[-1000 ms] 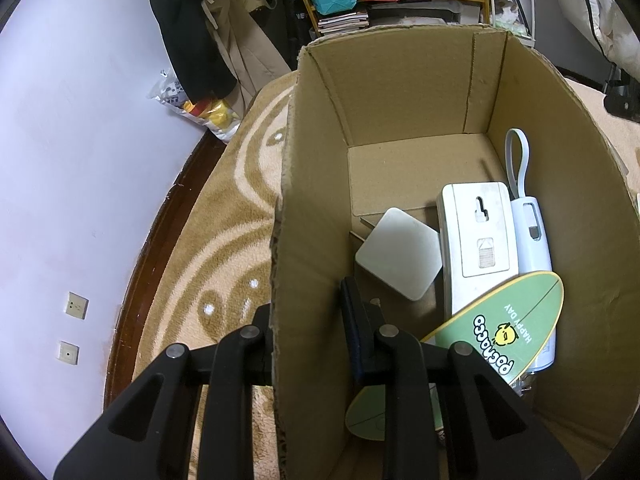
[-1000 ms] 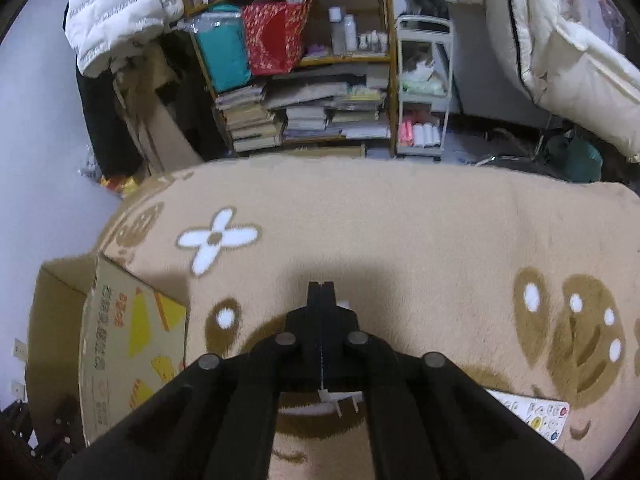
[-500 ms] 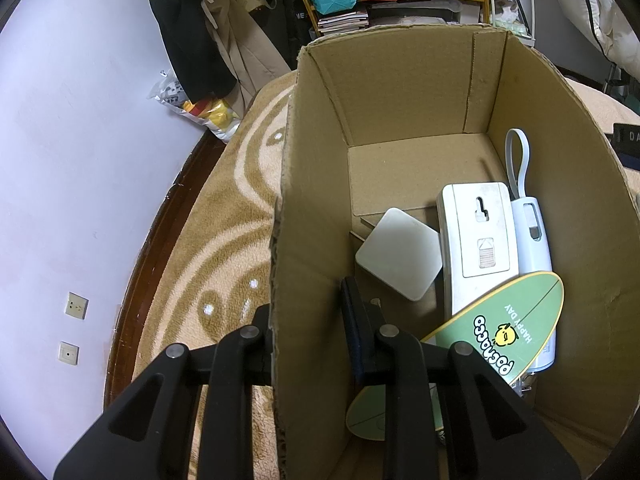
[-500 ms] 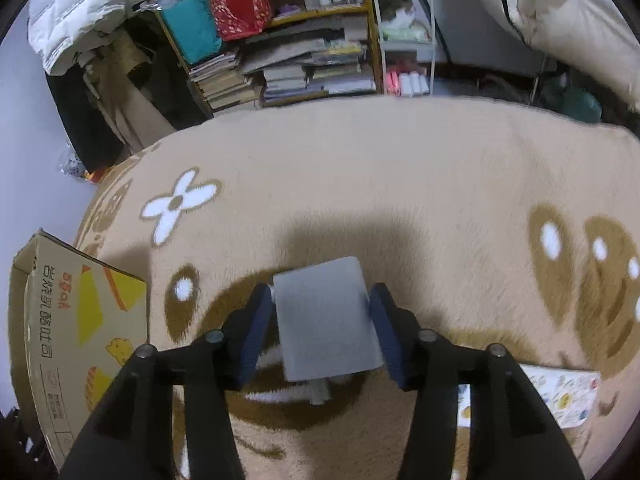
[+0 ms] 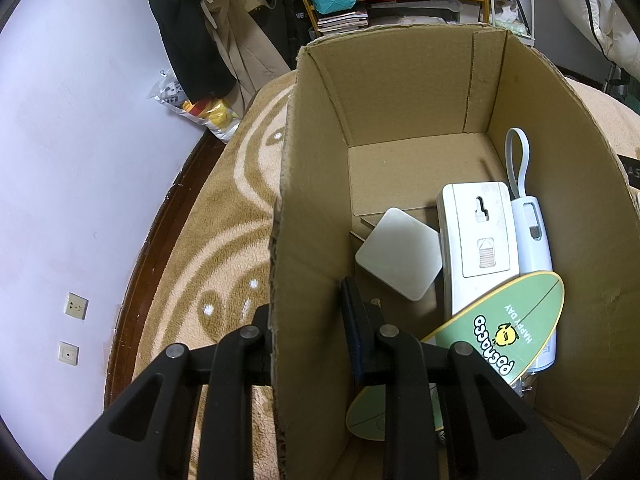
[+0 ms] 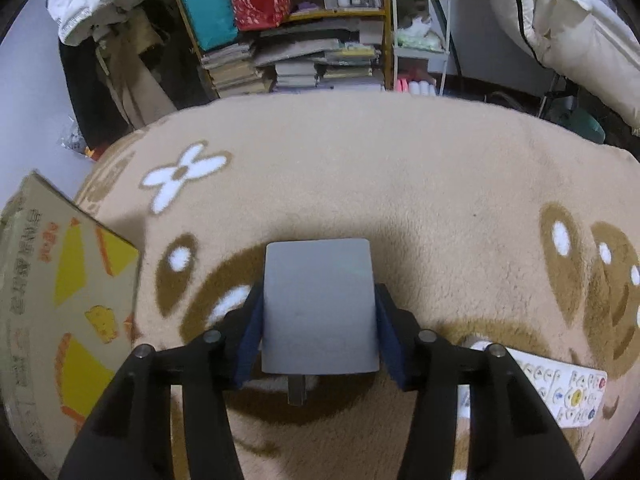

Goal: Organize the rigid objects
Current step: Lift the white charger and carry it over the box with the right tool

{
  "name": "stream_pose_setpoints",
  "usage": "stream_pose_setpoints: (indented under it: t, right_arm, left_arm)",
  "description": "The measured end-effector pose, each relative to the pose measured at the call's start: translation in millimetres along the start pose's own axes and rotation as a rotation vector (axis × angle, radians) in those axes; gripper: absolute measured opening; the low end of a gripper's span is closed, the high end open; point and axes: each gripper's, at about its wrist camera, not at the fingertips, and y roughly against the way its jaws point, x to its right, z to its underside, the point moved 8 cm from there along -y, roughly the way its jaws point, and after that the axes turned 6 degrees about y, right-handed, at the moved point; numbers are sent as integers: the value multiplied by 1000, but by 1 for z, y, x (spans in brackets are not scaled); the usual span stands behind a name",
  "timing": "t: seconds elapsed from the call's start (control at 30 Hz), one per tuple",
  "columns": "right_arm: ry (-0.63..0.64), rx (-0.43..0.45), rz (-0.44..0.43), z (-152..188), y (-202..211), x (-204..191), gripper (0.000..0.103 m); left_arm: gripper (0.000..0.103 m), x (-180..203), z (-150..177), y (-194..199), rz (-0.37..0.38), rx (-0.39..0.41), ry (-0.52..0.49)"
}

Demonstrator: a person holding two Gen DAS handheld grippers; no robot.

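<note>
Right wrist view: the right claw [image 6: 320,328] grips a grey block [image 6: 320,304] above the carpet [image 6: 400,184]; the left claw [image 5: 308,320] clamps the cardboard box [image 5: 312,200] wall at 6 o'clock.

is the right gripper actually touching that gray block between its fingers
Touching. In the right wrist view, both blue pads of the right gripper press flush against the sides of the gray block, no gap showing.

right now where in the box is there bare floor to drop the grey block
Bare floor of the box lies at the far end, beyond the white square and remote. The near right is crowded: remote, white device, green board.
</note>
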Motion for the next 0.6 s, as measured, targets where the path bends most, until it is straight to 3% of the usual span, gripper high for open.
stream_pose_setpoints:
  t: [0.13,0.47,0.6]
  right_arm:
    - [-44,30,-61,-4,16,-13,55]
    - [96,185,-205,-34,84,-87,55]
    - [151,206,-270,-34,98,-116,55]
  left_arm:
    - [23,0,0,0,0,0,2]
    - [23,-3,0,0,12,-4,14]
    - [23,-2,0,0,13,-4,16]
